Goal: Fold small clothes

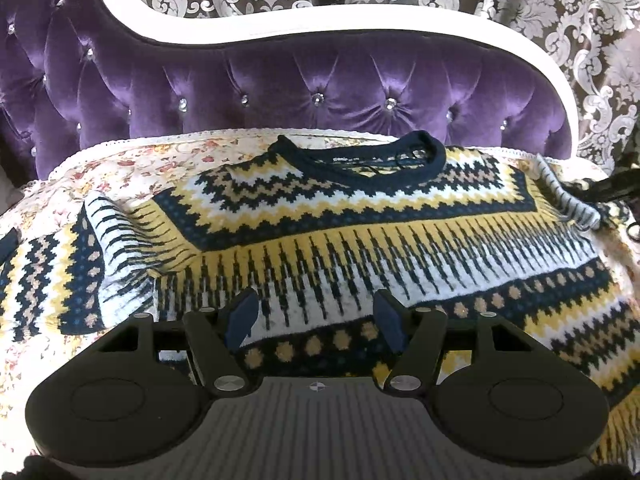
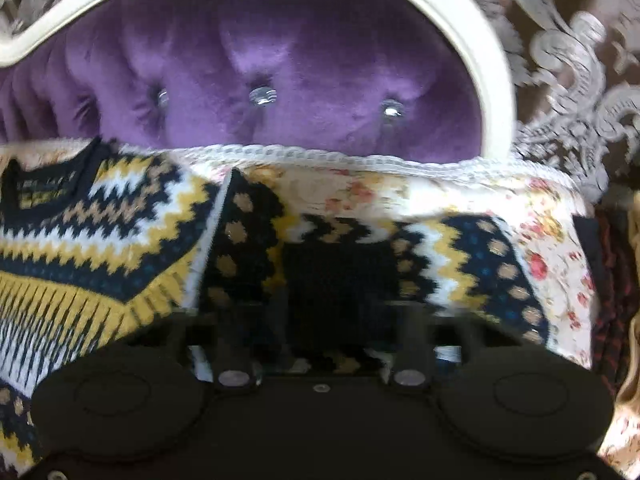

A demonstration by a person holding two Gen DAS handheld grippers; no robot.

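The sweater (image 1: 360, 216) lies spread face up on the floral cover (image 1: 132, 168) of a seat with a purple tufted backrest (image 1: 280, 88). Its dark collar (image 1: 360, 160) is at the far side by the backrest and its hem is on the near side, which suits folding the sleeves in first. At the left, one sleeve (image 1: 60, 268) stretches outward, with a raised crease where it meets the body, so it does not yet seem folded. The left gripper (image 1: 316, 320) hovers over the lower front of the knit with its blue-padded fingers (image 1: 242, 320) spread apart and nothing between them; it looks released, perhaps waiting or ready to pin the body down. Further right, the other sleeve (image 2: 360, 256) is bunched and partly doubled back toward the body, with the dark cuff (image 2: 340, 276) in the middle of the right wrist view. The right gripper (image 2: 320, 320) sits low over that cuff, probably to draw the sleeve across the chest. That picture is blurred and the fingers are dark against dark knit, so I cannot tell whether they grasp the cuff or stand free of it.
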